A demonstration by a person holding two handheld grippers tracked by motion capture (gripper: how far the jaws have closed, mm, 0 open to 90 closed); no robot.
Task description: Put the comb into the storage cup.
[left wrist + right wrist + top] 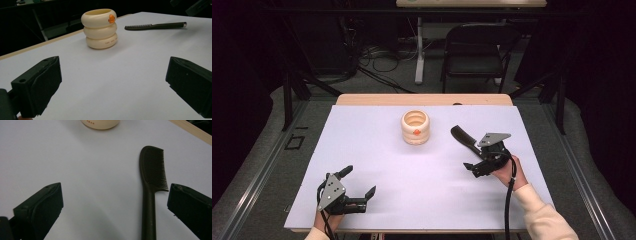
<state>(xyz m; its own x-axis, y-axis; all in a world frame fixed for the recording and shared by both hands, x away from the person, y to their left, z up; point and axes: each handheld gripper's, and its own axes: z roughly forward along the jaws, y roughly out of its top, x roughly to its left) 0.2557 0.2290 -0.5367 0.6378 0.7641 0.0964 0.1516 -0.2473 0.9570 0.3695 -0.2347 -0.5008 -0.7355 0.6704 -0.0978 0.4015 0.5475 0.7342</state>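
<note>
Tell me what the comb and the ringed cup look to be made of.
Comb: likely moulded plastic, matte black, with fine even teeth and a one-piece handle. Ringed cup: cream, smooth with a soft sheen; probably plastic or glazed ceramic, the look leaves it open.

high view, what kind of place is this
Probably a lab or workshop set up for recording handling work, not a home. A table under a plain white sheet holds just a cream holder and a black comb, with loose cables on the floor and a folding chair behind.
</note>
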